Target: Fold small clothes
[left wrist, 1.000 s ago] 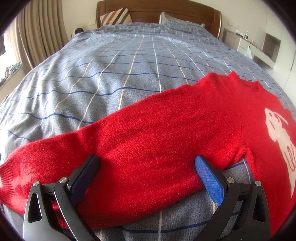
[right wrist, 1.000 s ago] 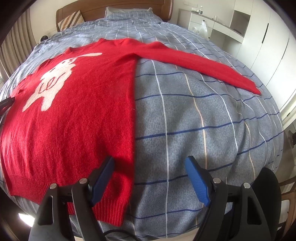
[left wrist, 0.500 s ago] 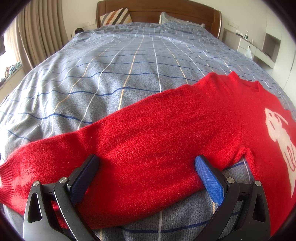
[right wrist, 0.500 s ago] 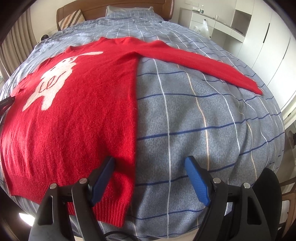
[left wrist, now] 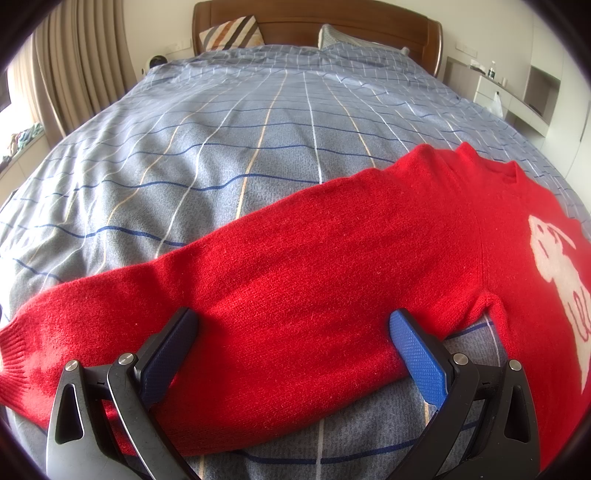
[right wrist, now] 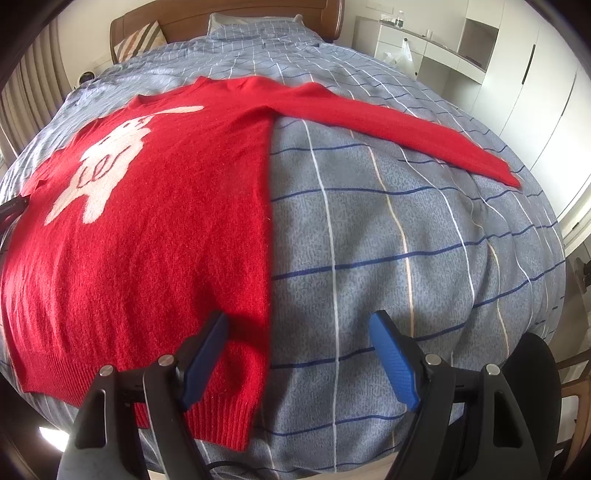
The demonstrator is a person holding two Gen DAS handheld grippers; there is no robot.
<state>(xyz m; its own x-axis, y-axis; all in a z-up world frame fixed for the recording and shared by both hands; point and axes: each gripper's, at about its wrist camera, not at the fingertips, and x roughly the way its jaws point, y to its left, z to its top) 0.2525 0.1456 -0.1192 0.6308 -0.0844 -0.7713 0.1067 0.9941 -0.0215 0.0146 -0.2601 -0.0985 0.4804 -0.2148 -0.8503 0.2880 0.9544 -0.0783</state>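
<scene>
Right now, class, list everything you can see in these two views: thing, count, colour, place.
sweater: one, red with a white figure, flat on the bed, sleeves spread
bedspread: one, grey-blue checked, covering the bed
headboard: one, brown wood, far end
striped cushion: one, multicoloured, against the headboard
pillow: one, checked, by the headboard
curtains: beige, one side of the room
cabinets: white, other side of the room
left gripper: open, blue pads, over one sleeve
right gripper: open, blue pads, over the hem corner

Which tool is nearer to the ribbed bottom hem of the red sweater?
Right. The right tool hangs open over the hem corner; the left tool straddles a sleeve.
</scene>
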